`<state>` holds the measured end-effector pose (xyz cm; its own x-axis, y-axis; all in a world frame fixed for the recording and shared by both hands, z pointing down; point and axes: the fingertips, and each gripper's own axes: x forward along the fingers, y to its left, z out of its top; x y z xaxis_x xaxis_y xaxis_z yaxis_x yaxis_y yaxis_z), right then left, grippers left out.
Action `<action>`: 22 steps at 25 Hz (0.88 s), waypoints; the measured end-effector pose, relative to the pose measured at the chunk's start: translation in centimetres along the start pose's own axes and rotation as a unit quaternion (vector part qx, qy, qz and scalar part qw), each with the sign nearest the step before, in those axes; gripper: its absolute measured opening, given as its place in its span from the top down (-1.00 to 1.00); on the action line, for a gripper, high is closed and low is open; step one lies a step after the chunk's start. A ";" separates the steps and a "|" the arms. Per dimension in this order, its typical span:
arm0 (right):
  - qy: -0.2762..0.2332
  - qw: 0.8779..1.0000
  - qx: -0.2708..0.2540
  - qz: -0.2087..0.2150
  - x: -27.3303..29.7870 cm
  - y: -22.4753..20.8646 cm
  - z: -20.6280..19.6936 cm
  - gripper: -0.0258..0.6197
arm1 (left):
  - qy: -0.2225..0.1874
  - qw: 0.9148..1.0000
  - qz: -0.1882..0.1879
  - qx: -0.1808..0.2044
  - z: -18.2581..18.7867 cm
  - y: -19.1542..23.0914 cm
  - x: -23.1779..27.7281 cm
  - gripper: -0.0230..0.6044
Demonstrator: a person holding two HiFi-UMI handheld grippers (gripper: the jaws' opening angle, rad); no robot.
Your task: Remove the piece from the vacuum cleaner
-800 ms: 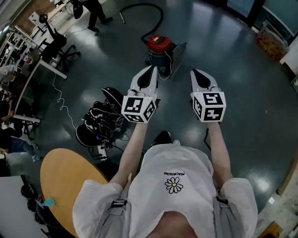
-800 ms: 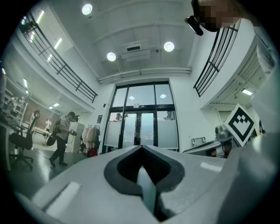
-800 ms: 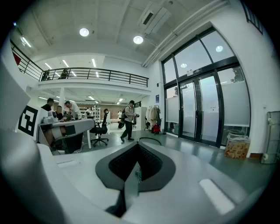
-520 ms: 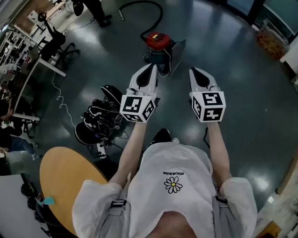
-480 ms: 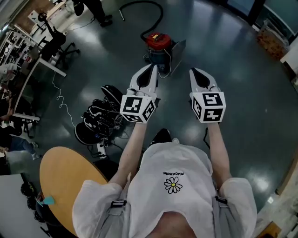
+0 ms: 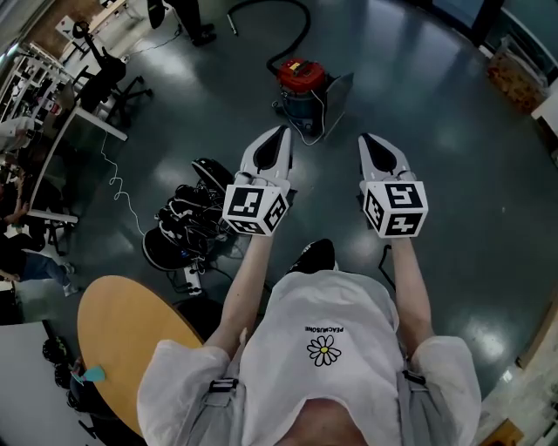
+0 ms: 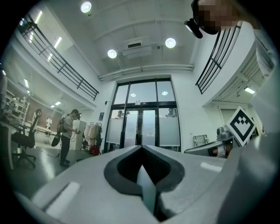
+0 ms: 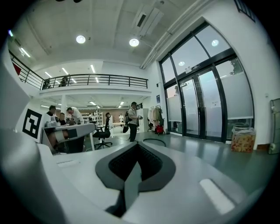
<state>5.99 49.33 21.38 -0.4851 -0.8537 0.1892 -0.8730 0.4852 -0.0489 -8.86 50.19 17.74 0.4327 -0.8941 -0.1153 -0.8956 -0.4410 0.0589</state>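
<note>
My arms and chest cover the floor [image 6: 453, 174] at 6 o'clock. My left tool [image 6: 281, 132] and right tool [image 6: 366, 139] hang side by side, jaws pressed together on nothing, aimed at 12 o'clock. Well beyond them at 12 o'clock the red-topped vacuum cleaner [image 6: 299, 87] stands upright on the floor. Its black hose [image 6: 307, 26] arcs toward 11 o'clock, partly cut off by the top edge. Which piece detaches I cannot make out.

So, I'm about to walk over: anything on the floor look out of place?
A tangled heap of black gear lies on the floor at left, a loose white cable trailing beside it. The vacuum cleaner stands upright.
</note>
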 end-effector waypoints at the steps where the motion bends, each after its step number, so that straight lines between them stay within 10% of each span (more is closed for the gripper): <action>1: 0.002 1.000 0.001 0.000 0.2 -0.1 -0.2 0.84 | 0.002 1.000 0.001 -0.001 -0.2 0.1 0.1 0.91; 22: 0.062 0.998 -0.012 0.002 22.3 -8.3 -0.4 0.84 | 0.023 0.998 0.011 -0.050 -6.1 13.9 18.1 0.91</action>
<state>2.46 26.33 26.42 -0.4781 -0.8222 0.3089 -0.8686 0.4947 -0.0277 -12.81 27.41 22.49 0.4192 -0.9053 -0.0683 -0.8912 -0.4247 0.1593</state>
